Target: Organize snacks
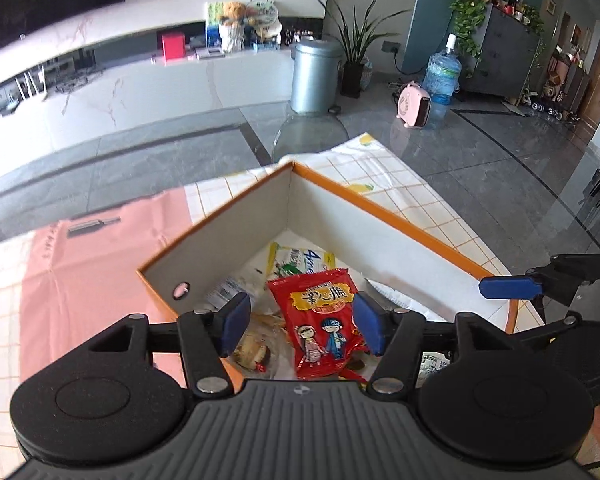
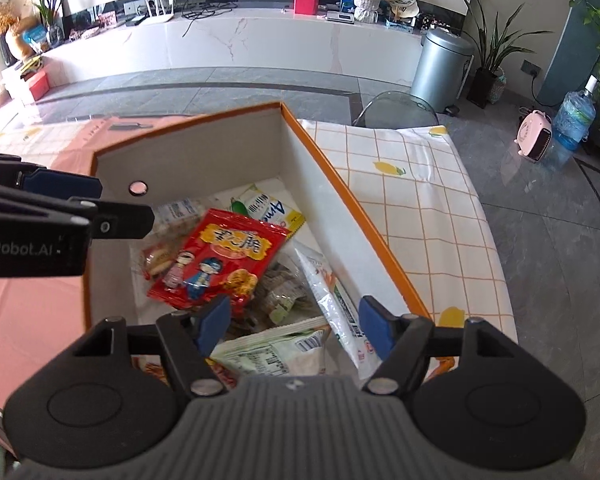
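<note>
Red snack packet (image 2: 216,258) lengthwise in box (image 2: 340,184)

Left gripper (image 1: 302,320): jaws parted, blue pads (image 1: 236,322) clear of contact, pointed downward. Right gripper (image 2: 294,326): jaws likewise parted, nothing between them, angled downward; it appears to sit just right of the left gripper.

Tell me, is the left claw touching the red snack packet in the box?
Cannot tell. In the left wrist view the open left claw straddles the red snack packet, but overlap hides any gap. The right wrist view shows its tip above the orange box.
</note>
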### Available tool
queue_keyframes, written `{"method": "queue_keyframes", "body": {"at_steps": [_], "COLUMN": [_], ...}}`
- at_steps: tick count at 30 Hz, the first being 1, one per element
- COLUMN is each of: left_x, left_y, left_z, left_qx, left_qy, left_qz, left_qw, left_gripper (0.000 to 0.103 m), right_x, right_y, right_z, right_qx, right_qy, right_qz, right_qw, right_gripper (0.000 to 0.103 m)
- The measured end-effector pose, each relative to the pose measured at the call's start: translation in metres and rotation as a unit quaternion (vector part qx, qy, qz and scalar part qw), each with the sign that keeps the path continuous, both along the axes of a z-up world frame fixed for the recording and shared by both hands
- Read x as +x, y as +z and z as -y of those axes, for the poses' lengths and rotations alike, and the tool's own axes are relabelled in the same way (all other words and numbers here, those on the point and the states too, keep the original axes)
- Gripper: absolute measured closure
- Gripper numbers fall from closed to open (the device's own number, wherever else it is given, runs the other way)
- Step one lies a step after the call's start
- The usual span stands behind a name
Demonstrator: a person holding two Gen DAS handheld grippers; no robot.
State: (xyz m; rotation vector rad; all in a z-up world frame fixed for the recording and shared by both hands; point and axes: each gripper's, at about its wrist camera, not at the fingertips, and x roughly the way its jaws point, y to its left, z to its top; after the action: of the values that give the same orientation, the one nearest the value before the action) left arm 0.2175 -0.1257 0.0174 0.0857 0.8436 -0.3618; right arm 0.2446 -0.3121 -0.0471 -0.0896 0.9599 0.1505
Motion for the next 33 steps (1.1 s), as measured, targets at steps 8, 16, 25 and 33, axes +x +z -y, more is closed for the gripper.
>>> {"method": "queue_keyframes", "body": {"at_steps": [8,16,25,33], "left_x": [-0.045,-0.104,-0.162,-0.196], "left_y": [0.041,0.062,0.067,0.053], "left_z": [-0.018,-0.043,-0.071,-0.091], "left_qx": [0.028,0.059,0.06,0.075], "left_qy": [0.0,0.026,0.066,0.076], "left_qz": [0.061,0.127,0.171,0.167], "left_qw": [0.9977,0.9897,0.9813,0.9801], "left_gripper": [0.033,0.027,0.02,0.017], "right_x": [-0.039,-0.106,-0.186,-0.239], "right_y": [0.049,0.08,0.092,0.081], "right_z": [-0.01,-0.027,-0.062,-0.097], "right_qx": [0.047,0.079,0.092,0.082], "right_qy": [-0.015,-0.033,-0.054,-0.065], "right_qz": [0.021,0.08,0.165,0.208], "right_qw": [0.999,0.993,0.981,0.972], "right_gripper": [0.028,0.026,0.026,0.026]}}
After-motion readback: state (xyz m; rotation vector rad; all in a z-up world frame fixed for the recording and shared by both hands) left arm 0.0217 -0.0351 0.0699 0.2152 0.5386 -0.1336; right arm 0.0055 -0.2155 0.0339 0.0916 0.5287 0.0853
